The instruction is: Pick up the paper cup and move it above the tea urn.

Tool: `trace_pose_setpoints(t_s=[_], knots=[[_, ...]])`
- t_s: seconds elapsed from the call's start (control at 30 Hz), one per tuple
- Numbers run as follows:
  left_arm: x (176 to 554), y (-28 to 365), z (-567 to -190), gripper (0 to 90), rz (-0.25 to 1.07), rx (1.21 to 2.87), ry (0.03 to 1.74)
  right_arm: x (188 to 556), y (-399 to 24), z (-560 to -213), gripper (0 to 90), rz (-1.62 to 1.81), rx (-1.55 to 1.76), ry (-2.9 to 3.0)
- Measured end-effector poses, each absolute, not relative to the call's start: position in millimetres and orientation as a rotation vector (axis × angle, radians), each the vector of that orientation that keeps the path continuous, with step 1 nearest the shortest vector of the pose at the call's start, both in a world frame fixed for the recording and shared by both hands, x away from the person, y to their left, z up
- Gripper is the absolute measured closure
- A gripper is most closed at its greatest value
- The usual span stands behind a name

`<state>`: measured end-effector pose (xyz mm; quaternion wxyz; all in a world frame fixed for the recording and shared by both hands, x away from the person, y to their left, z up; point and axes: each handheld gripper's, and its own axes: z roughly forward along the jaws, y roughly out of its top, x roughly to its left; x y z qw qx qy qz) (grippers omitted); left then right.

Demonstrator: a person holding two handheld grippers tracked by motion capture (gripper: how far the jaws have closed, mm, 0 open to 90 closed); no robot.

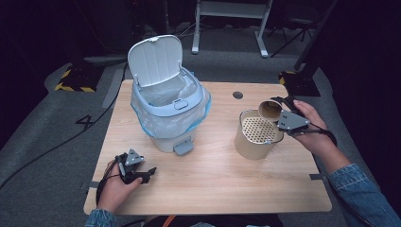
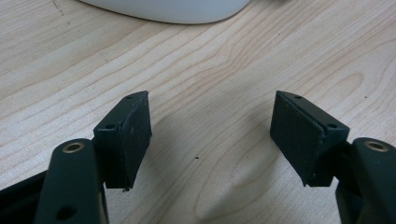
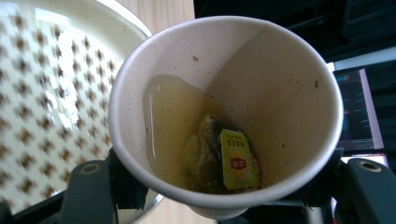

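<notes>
My right gripper (image 1: 278, 109) is shut on a paper cup (image 1: 270, 109), which it holds tilted toward the left over a beige canister with a perforated strainer top (image 1: 257, 132). In the right gripper view the paper cup (image 3: 224, 112) holds pale tea and a wet tea bag with a yellow tag (image 3: 233, 161); the liquid lies against the lower side of the wall, and the strainer (image 3: 51, 102) shows behind it. My left gripper (image 1: 139, 174) rests on the table at the front left, open, with bare wood between its pads (image 2: 130, 135).
A white pedal bin (image 1: 168, 101) with its lid up and a blue liner stands at the table's back left; its base (image 2: 173, 9) shows in the left gripper view. A cable hole (image 1: 238, 94) lies in the wooden table (image 1: 213, 179). A desk frame stands behind.
</notes>
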<state>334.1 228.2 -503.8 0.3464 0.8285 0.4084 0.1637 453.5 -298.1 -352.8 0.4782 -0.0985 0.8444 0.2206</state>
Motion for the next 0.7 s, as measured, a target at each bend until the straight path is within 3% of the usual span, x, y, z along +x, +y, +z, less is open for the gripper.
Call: trace_pose_setpoints(t_s=[0.7], knots=[[334,228,-504,29.6,0.425,2.150,1.059,428,-275,-380,33.8,-0.293,-0.777,1.535]])
